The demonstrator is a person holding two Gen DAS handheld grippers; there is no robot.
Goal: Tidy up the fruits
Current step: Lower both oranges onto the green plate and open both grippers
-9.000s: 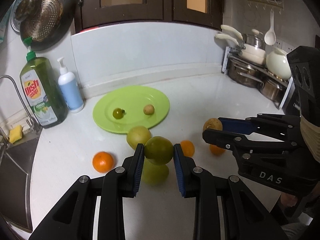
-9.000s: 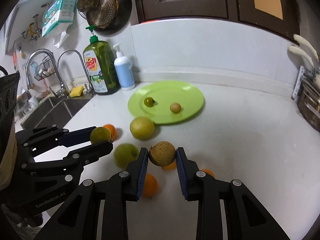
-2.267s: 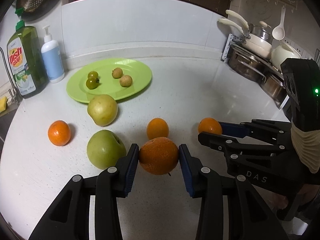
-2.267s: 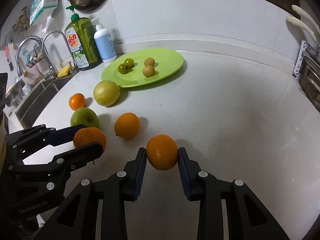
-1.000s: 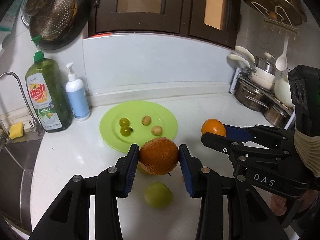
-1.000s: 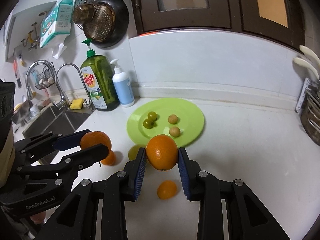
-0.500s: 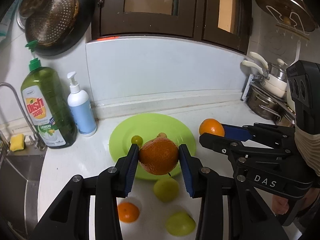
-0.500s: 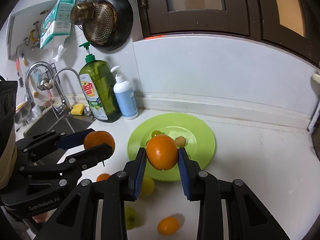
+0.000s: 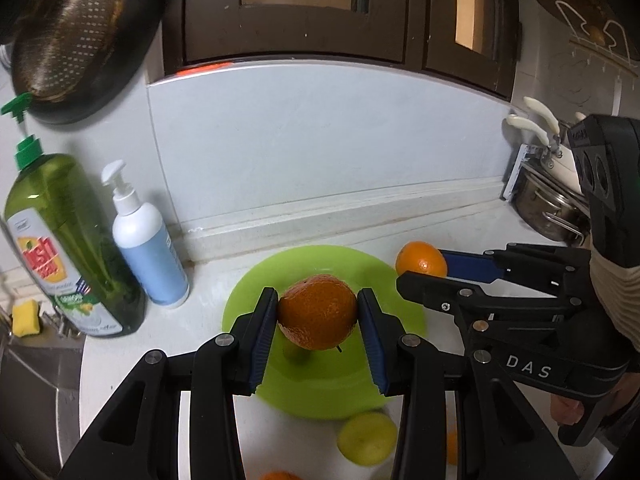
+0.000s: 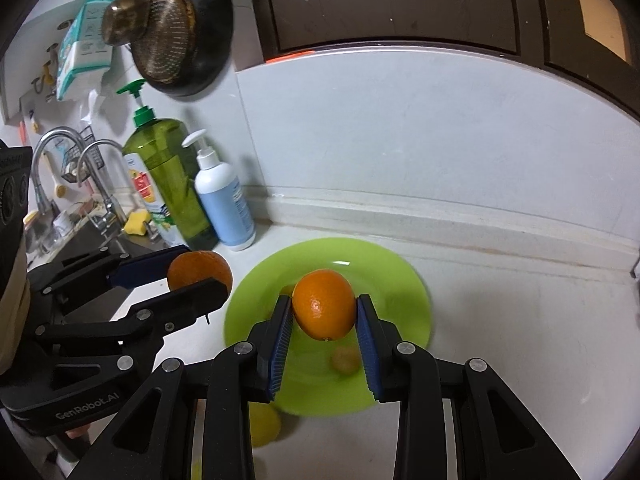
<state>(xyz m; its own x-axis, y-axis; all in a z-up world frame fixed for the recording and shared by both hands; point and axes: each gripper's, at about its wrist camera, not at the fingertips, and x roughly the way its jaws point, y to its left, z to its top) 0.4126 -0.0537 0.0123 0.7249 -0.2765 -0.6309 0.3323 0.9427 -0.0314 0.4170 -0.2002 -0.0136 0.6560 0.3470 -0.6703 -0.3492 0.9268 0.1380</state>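
My left gripper (image 9: 318, 312) is shut on a dark, rough-skinned orange (image 9: 318, 312) and holds it in the air over the green plate (image 9: 348, 384). My right gripper (image 10: 323, 312) is shut on a smoother, brighter orange (image 10: 324, 310) and hangs over the same green plate (image 10: 404, 280). Each view shows the other gripper with its fruit: the right gripper (image 9: 424, 270) beside the left one, the left gripper (image 10: 200, 270) at the plate's left edge. Small fruits (image 10: 344, 360) on the plate are mostly hidden behind the held oranges.
A green dish soap bottle (image 9: 68, 248) and a white and blue pump bottle (image 9: 146, 240) stand against the back wall left of the plate. A yellow-green fruit (image 9: 366, 436) lies in front of the plate. Sink and tap (image 10: 96, 168) far left, pots (image 9: 548, 208) far right.
Both grippers have carried their oranges forward over the counter to above the plate, which now looms larger. The loose fruits on the counter have slipped toward the bottom edge of both views.
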